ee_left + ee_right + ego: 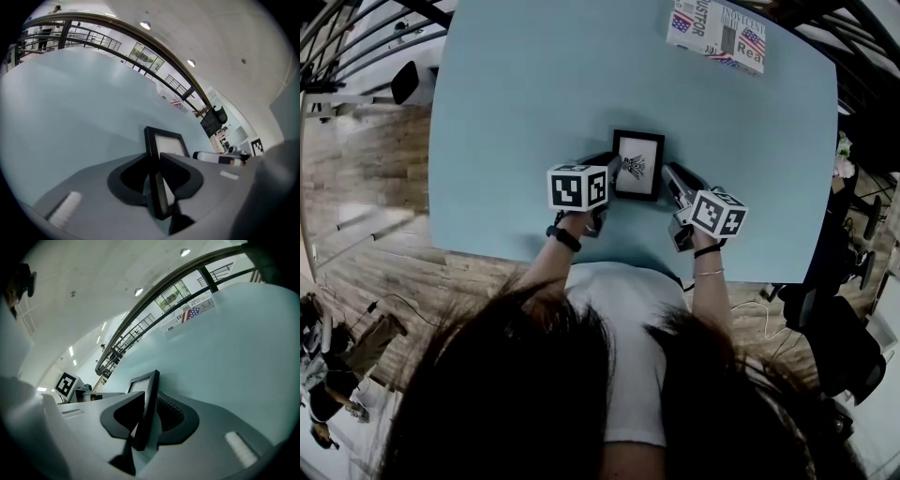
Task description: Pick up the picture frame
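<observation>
A small black picture frame with a dark drawing on white lies in the middle of the light blue table, in front of me. My left gripper is at the frame's left edge. In the left gripper view that edge runs between the jaws, with a thin light gap beside one pad, so my left gripper stands open around it. My right gripper is at the frame's right edge. In the right gripper view the frame's edge is pinched between the pads of my right gripper.
A printed box with flag pictures lies at the table's far right edge. The table's near edge runs just below both grippers. Dark chairs stand off the right side, and wooden floor shows to the left.
</observation>
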`<state>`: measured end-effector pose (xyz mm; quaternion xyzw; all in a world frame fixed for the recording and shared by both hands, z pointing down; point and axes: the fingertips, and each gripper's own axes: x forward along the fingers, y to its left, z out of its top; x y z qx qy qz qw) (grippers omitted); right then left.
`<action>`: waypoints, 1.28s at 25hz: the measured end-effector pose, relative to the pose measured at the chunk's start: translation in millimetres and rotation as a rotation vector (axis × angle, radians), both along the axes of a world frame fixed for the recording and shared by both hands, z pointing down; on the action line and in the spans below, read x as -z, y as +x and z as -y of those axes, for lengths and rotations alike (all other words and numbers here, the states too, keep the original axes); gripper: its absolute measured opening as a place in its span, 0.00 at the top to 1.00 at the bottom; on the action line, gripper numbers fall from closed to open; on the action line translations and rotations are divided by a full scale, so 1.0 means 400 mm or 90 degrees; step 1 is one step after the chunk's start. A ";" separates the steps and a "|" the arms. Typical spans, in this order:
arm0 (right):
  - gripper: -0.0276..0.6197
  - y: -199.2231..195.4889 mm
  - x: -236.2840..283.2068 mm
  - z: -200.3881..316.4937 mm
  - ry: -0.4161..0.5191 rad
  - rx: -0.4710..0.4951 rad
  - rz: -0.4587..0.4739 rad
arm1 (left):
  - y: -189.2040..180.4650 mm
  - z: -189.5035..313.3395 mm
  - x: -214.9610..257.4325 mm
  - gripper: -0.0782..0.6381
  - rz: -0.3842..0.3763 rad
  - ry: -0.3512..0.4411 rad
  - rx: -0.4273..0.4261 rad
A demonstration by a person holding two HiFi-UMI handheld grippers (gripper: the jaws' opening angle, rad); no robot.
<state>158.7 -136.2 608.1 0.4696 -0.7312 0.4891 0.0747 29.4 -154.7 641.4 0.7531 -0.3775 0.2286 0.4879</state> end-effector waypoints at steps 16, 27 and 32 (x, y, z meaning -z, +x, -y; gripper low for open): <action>0.69 -0.082 -0.012 -0.008 -0.148 0.081 0.243 | -0.002 0.002 -0.002 0.70 -0.066 -0.052 0.025; 0.69 -0.174 0.002 0.054 -0.153 0.084 0.309 | -0.010 0.003 0.004 0.70 -0.098 -0.073 0.042; 0.71 -0.181 0.002 0.066 -0.144 0.059 0.316 | -0.012 0.007 0.005 0.70 -0.105 -0.075 0.049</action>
